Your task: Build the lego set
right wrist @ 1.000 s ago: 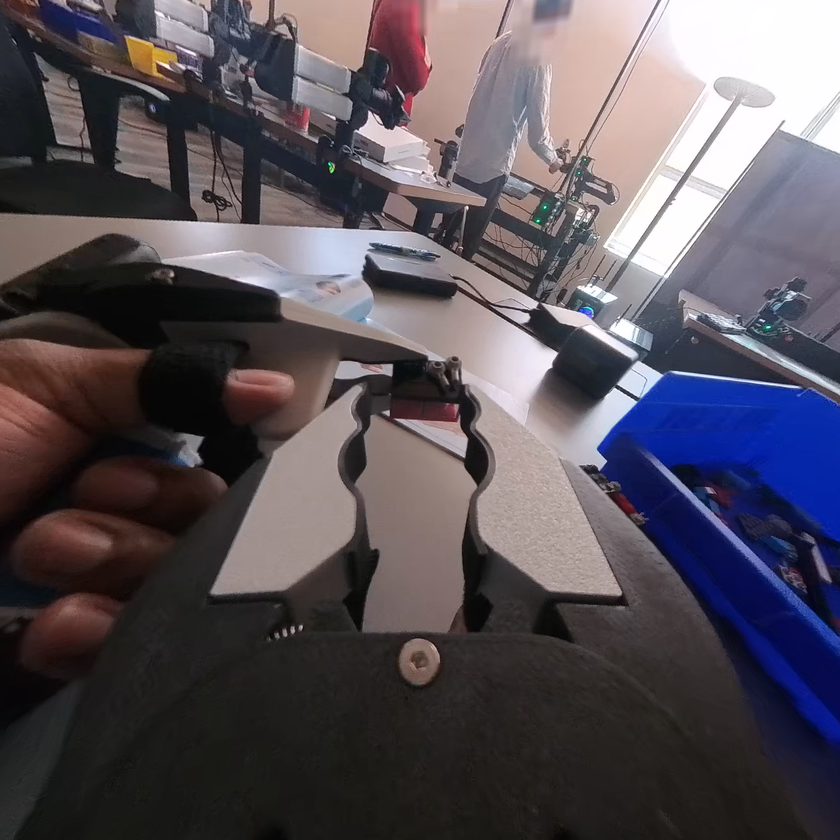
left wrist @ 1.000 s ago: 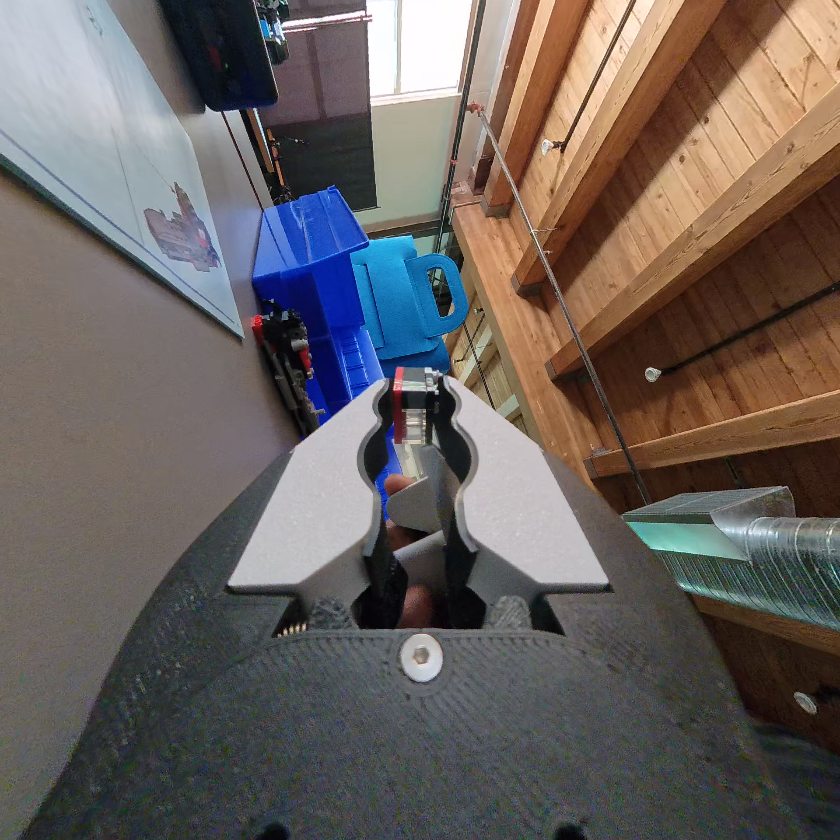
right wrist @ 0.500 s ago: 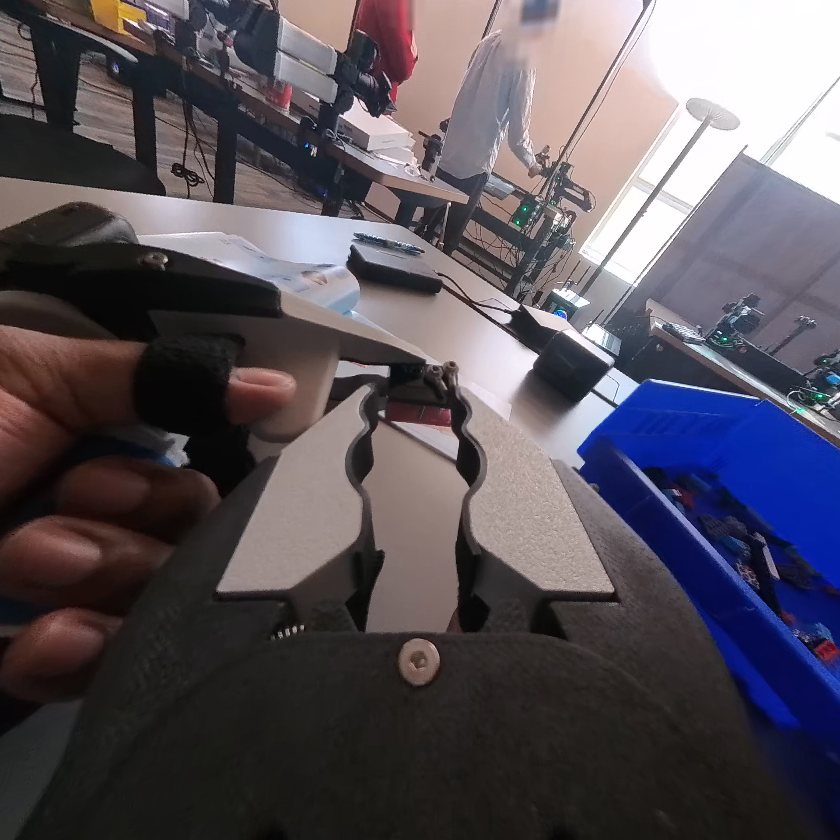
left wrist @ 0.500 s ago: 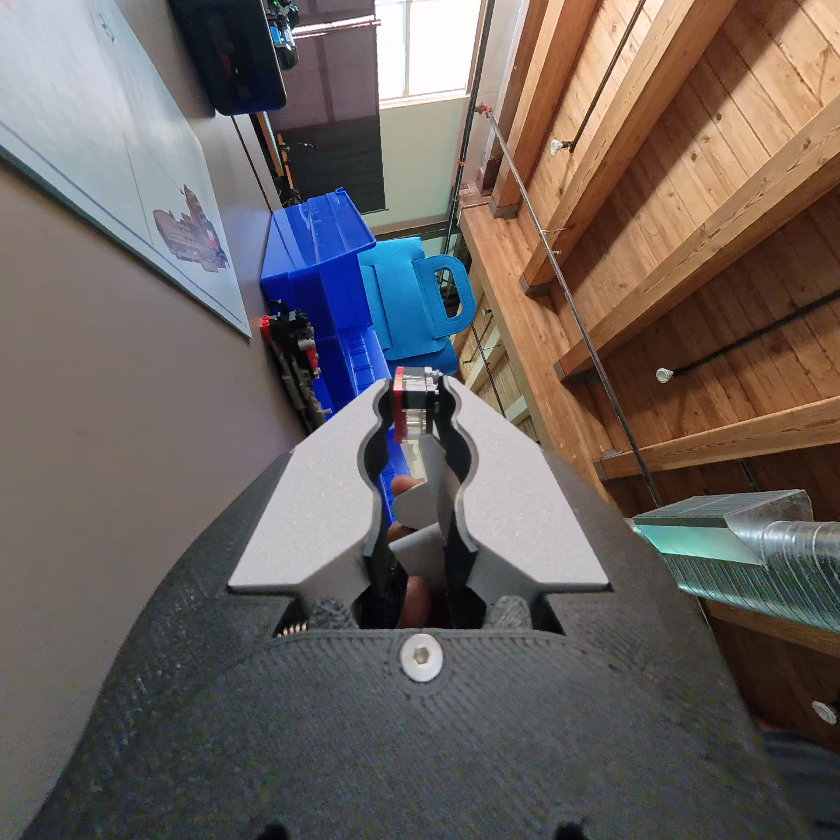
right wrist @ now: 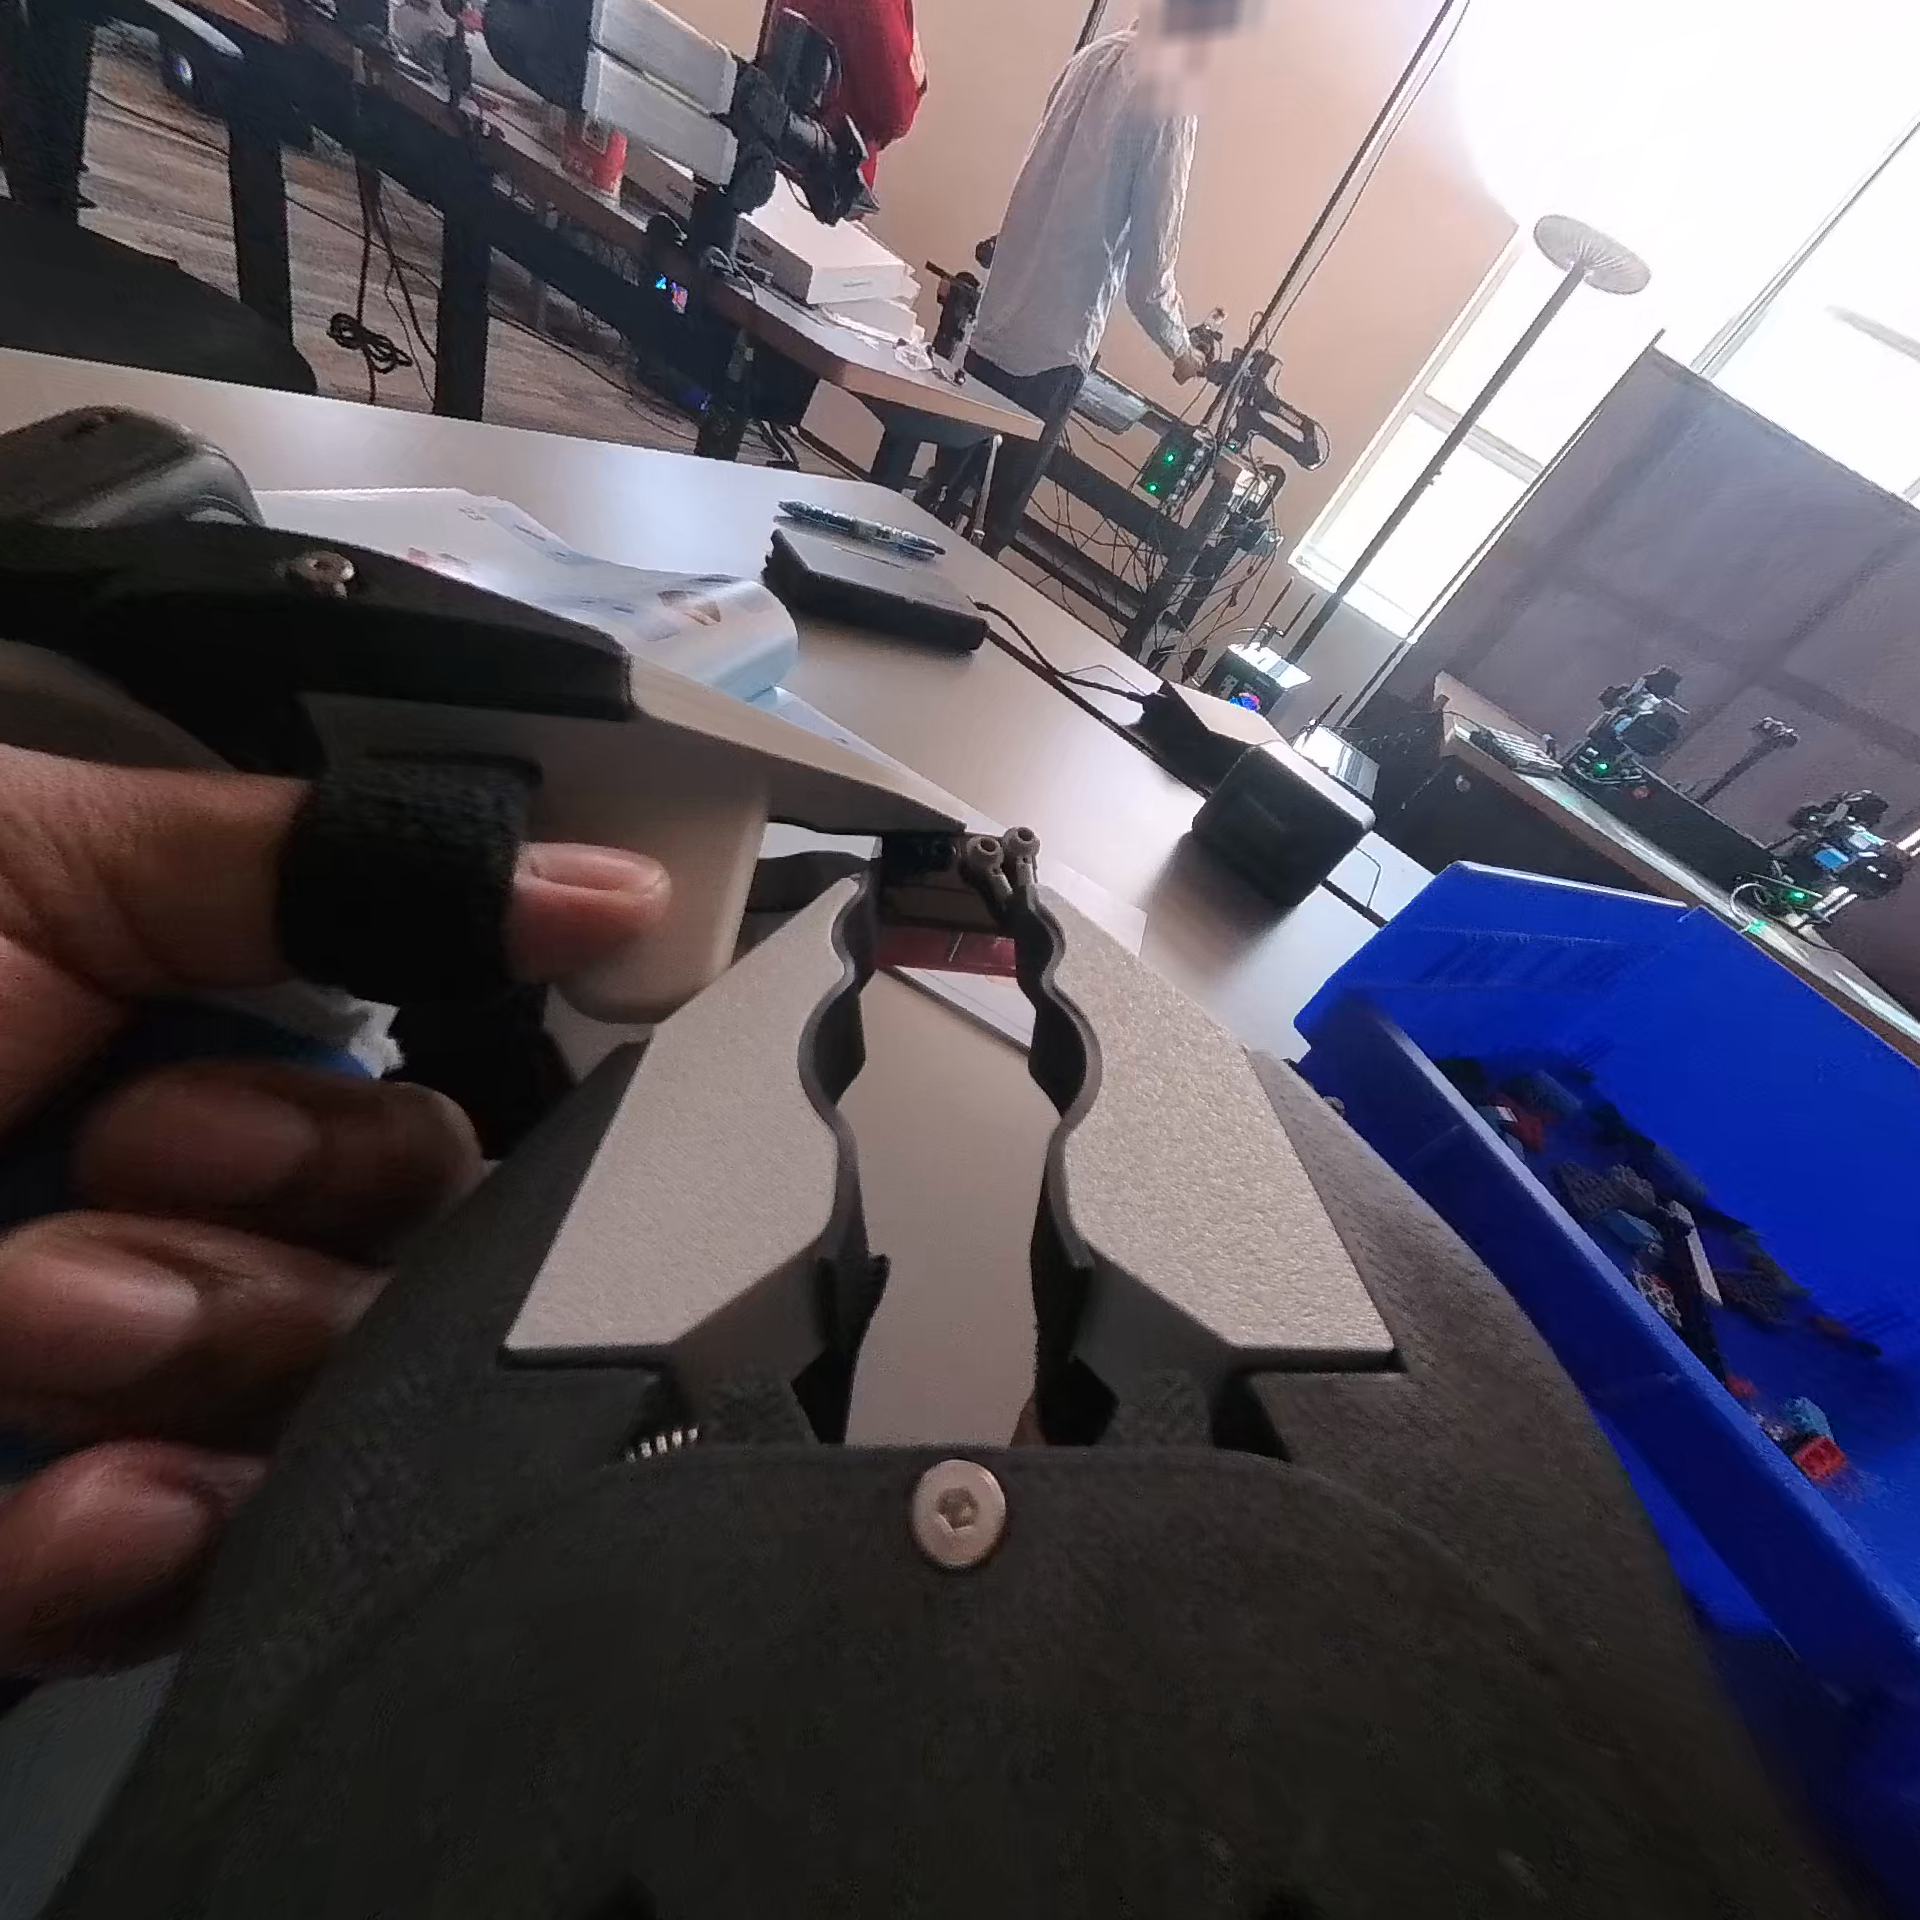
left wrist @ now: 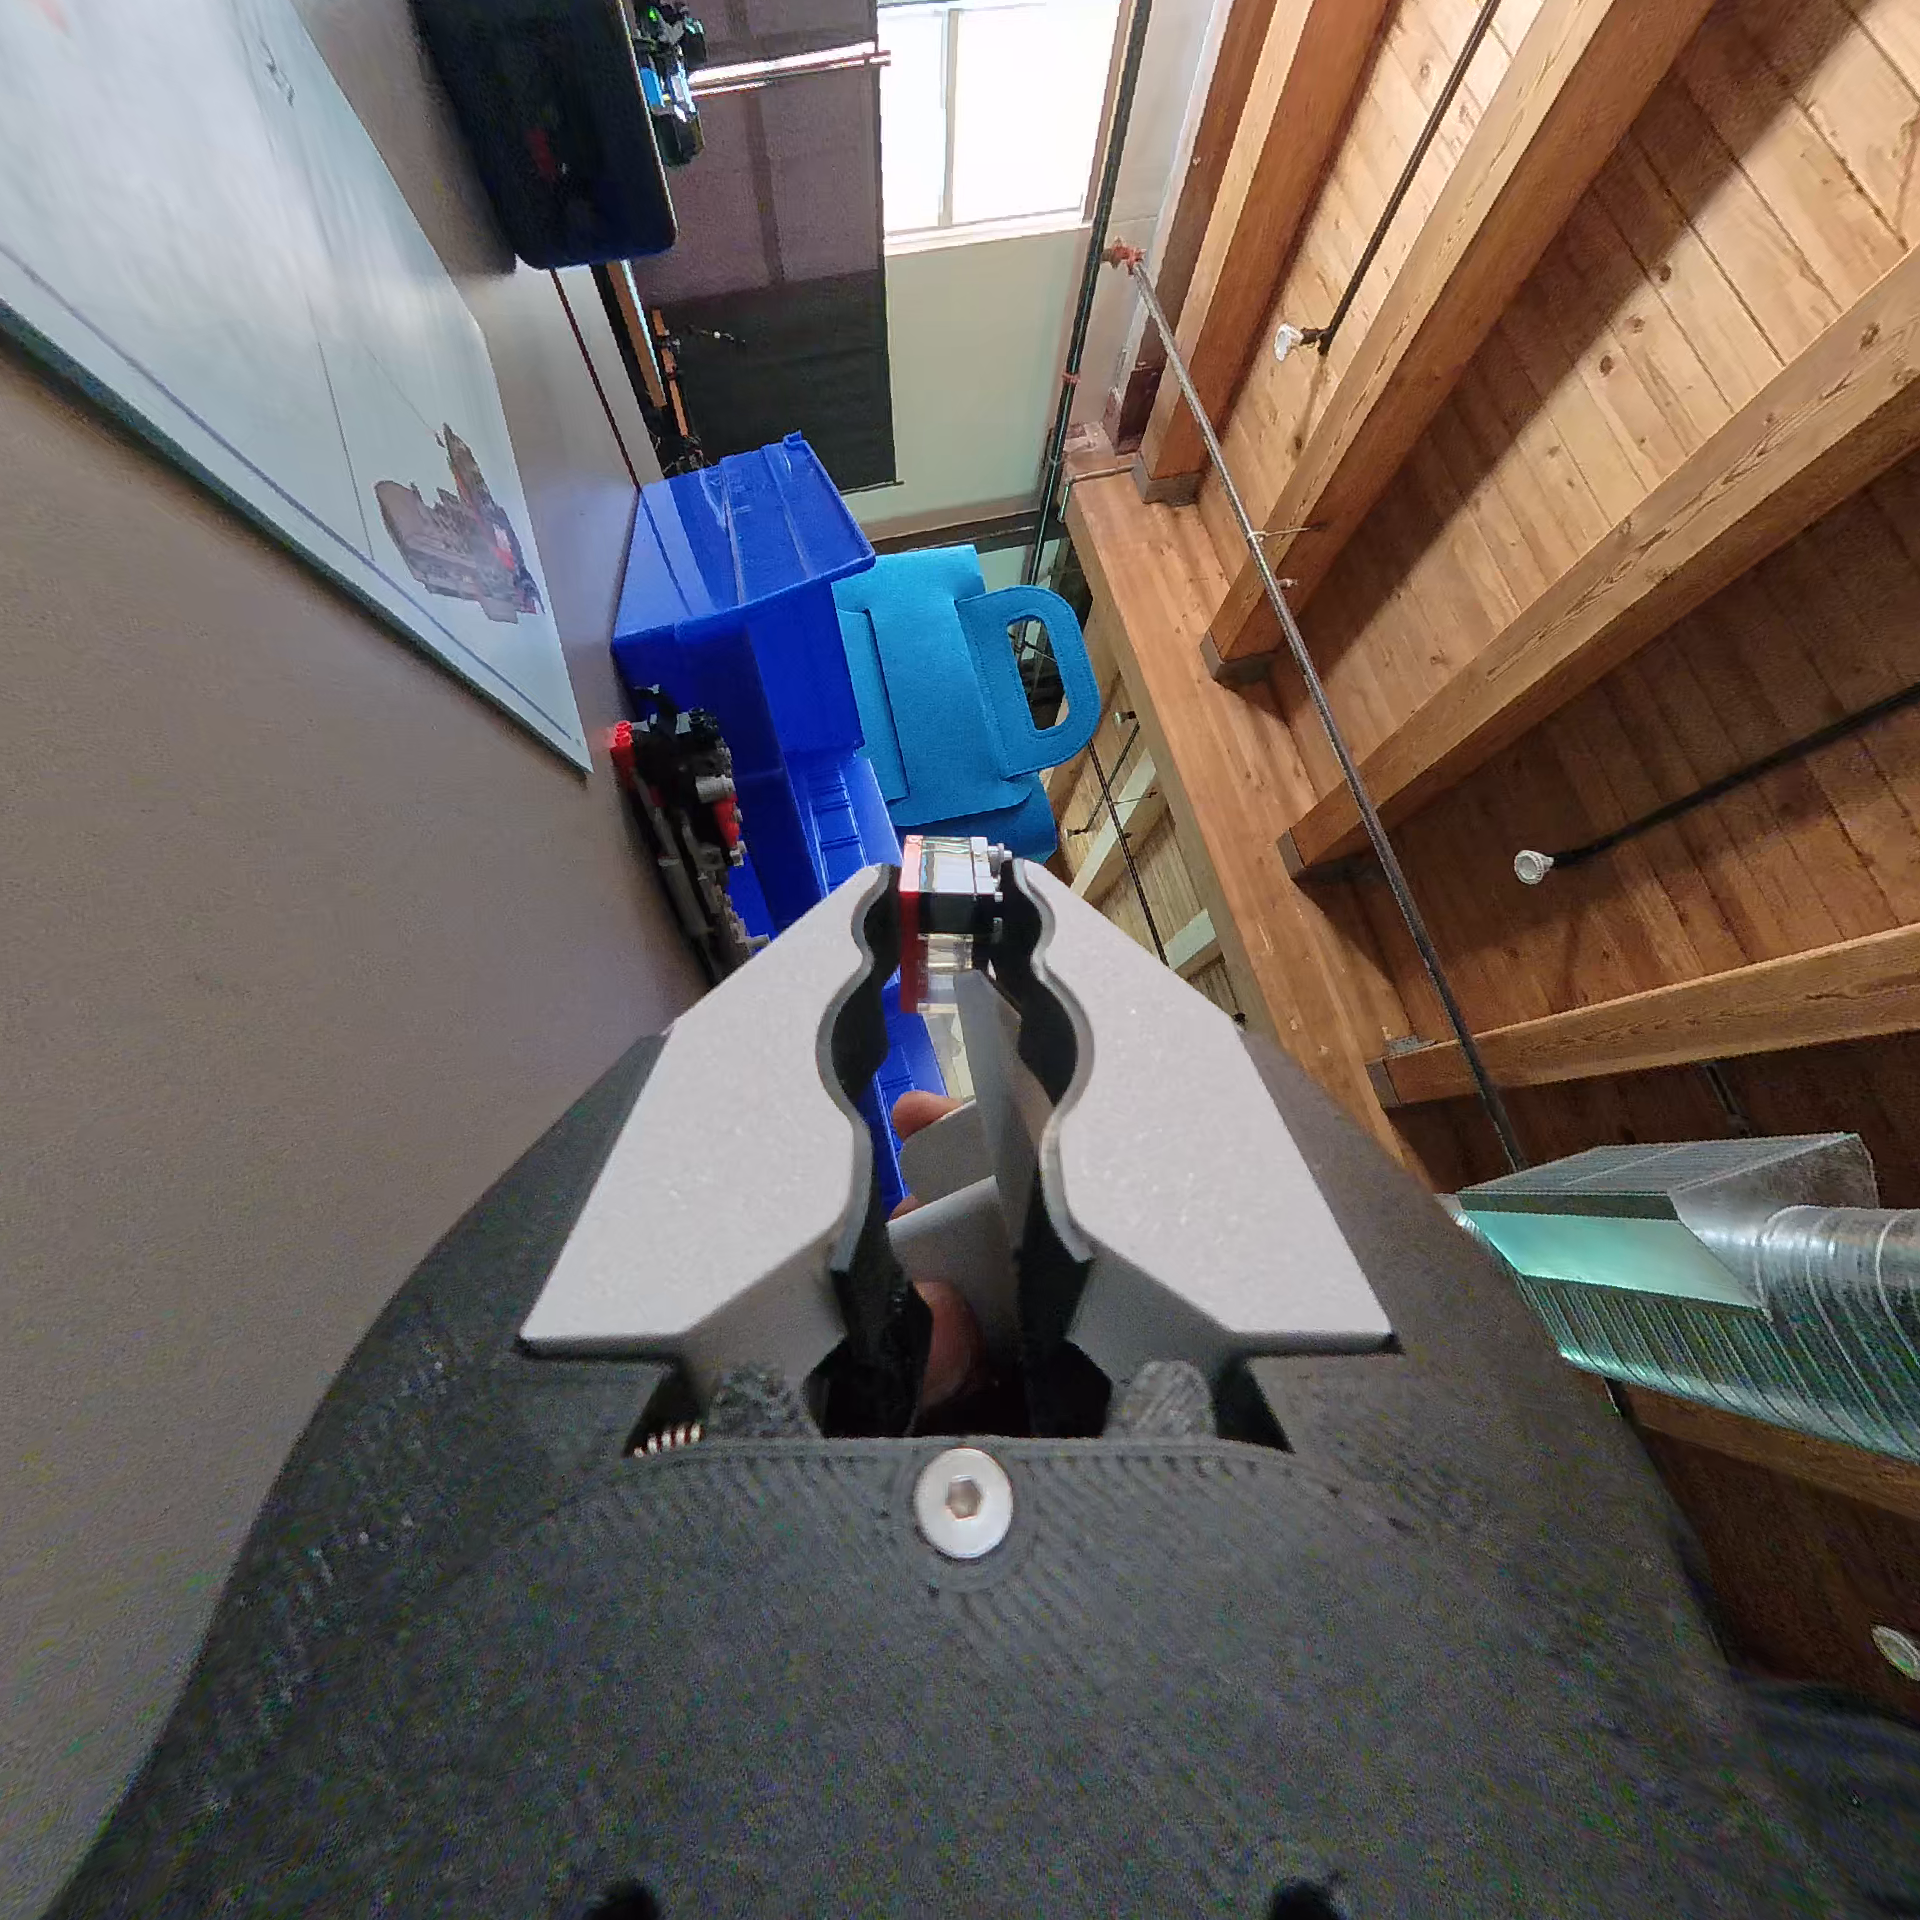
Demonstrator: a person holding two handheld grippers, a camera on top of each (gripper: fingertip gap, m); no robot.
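Left gripper [left wrist: 951, 914] was clamped on a small lego sub-assembly [left wrist: 948, 920]: a red plate against its left finger, black and clear parts in the middle, grey studs against the right finger. The piece sat right at the fingertips and crossed the gap between them. Its long axis ran back along the fingers, toward the gripper body.

The left gripper was rolled on its side. The table [left wrist: 208, 1039] filled the left of its view as a near-vertical plane, and the wooden ceiling filled the right.

Right gripper [right wrist: 951, 894] met the same piece from another side. In the right wrist view the left gripper came in from the left, held by a hand [right wrist: 187, 1091], and its tip ended at the right gripper's tips. The jaws stood partly closed with a clear gap behind the tips. The black block and two grey pins [right wrist: 1003, 862] lay between the tips, the pins against the right finger. Whether the right gripper actually pinched the piece, I could not tell.

Judgement: the coming move turns on this meeting of tips. The piece lay dead ahead of both grippers, at no distance from either. The left gripper had the firm hold, so any press or re-seat would fall to the right one.

The partly built model [left wrist: 686, 810] lay ahead-left of the left gripper, on the table against the blue bin [left wrist: 748, 623]. The loose parts in the bin [right wrist: 1621, 1195] lay right of the right gripper. The instruction sheet [left wrist: 260, 343] was far left.
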